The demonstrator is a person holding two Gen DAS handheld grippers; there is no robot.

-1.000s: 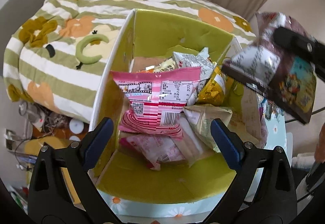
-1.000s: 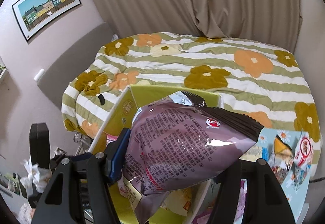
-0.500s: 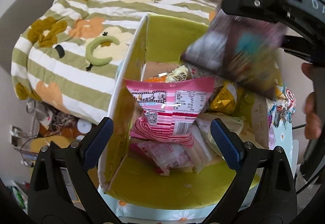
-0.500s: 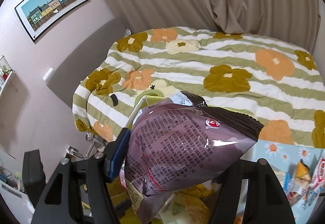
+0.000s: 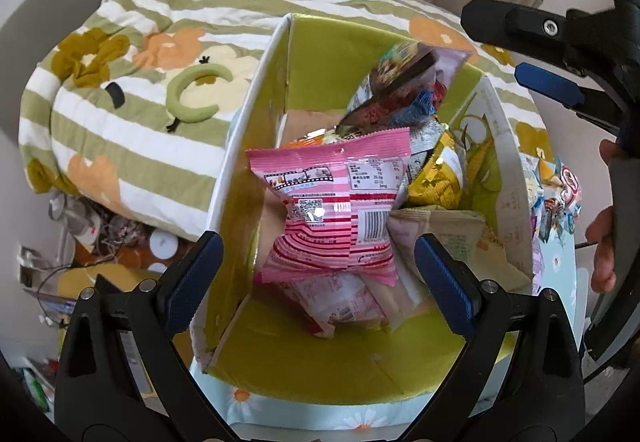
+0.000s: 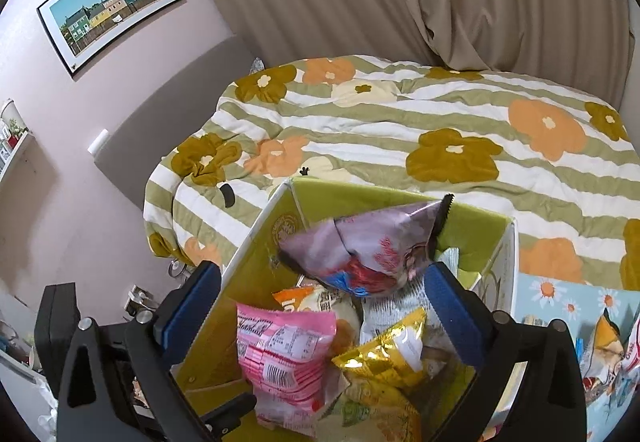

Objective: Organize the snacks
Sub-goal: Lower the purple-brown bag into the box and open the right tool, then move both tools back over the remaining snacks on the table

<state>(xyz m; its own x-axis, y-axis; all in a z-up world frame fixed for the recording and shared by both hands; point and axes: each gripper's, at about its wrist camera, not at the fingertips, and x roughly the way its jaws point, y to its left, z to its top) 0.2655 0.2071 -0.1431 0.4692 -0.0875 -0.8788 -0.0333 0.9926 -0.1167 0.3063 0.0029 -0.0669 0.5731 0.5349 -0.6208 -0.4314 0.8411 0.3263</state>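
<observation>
A green cardboard box [image 5: 320, 370] [image 6: 256, 242] holds several snack bags. A purple snack bag [image 5: 404, 85] [image 6: 368, 250] lies free at the far end of the box, on top of the pile. A pink striped bag [image 5: 340, 209] [image 6: 284, 358] stands in the middle, a gold bag [image 5: 436, 177] [image 6: 384, 358] to its right. My left gripper [image 5: 316, 278] is open and empty over the near end of the box. My right gripper [image 6: 320, 314] is open and empty above the box; it shows in the left wrist view [image 5: 532, 53] at upper right.
A bed with a striped flower quilt [image 6: 400, 129] lies behind the box. More snack packets [image 5: 556, 197] [image 6: 612, 346] lie on a light blue flowered cloth [image 6: 560, 294] right of the box. Clutter and cables [image 5: 92, 234] sit on the floor at left.
My right gripper has opened and let go of the purple bag, which has dropped into the far end of the box. The right gripper moved over the box. The left gripper stayed open.
</observation>
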